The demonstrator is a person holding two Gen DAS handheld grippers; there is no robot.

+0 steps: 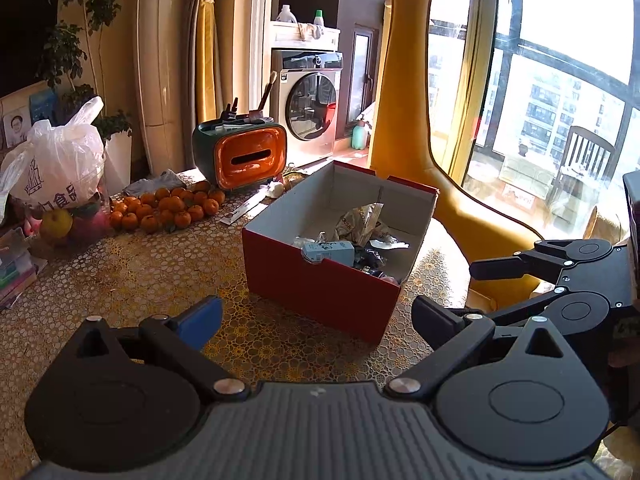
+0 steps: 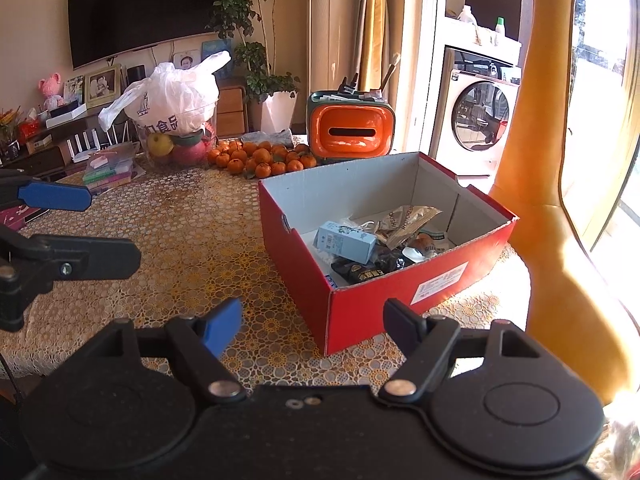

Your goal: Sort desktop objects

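Your left gripper [image 1: 316, 316] and right gripper [image 2: 312, 320] both hover with jaws released, holding nothing. The red box [image 2: 360, 304] just ahead on the table [image 2: 180, 220] already holds packets and a small carton [image 2: 346, 242]. Judge sorting nearly done; tangerines [image 2: 260, 160] remain outside.

Black grippers w/ silver pivot screws, one blue-padded finger [image 1: 200, 320] each

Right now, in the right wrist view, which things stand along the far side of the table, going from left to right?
Stack of books → white plastic bag → pile of tangerines → orange tissue box.
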